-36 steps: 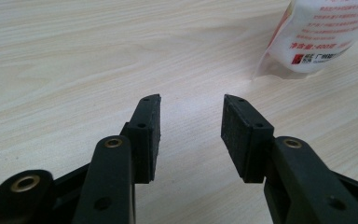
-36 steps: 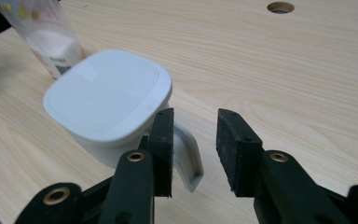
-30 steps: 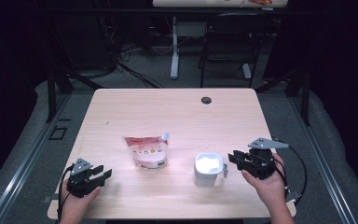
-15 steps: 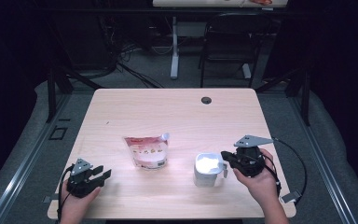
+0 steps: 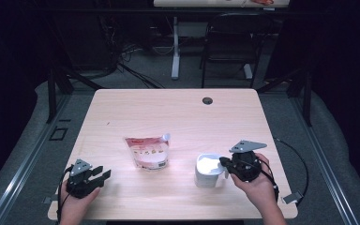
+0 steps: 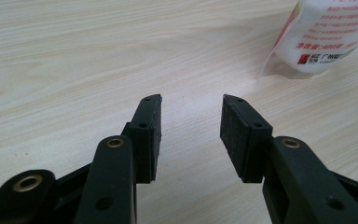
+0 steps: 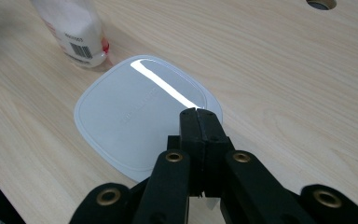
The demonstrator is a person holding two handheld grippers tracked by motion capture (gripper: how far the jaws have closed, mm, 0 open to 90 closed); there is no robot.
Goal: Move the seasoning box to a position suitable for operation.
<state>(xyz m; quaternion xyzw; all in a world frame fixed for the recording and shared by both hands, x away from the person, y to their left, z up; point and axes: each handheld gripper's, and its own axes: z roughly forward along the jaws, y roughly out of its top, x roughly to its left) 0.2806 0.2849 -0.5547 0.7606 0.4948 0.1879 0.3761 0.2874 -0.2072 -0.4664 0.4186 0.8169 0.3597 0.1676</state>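
Right now the right gripper (image 7: 199,114) has its two black jaws pressed flat together with no gap left between them; they have just been closing. Their tips sit over the near edge of a white, rounded-square plastic container lid (image 7: 135,116). Whether a thin lip of that lid is pinched between the pads is hard to tell from this angle, since the jaws themselves cover that spot. In the high view this gripper (image 5: 226,164) rests in the person's right hand (image 5: 255,180), right against the side of the white lidded plastic tub (image 5: 208,171) near the table's front right.

Just beyond the tub, towards the middle of the pale wooden table (image 5: 178,112), lies a soft plastic pouch with red print and white contents (image 5: 147,152), its spout at the upper right corner.

Well apart, at the front left corner, the left gripper (image 6: 190,126) stands with its jaws parted and nothing between them, only bare wood below. The pouch (image 6: 328,35) shows at the upper right of its view, near but not touching. A small dark round hole (image 5: 207,100) sits at the table's far edge.
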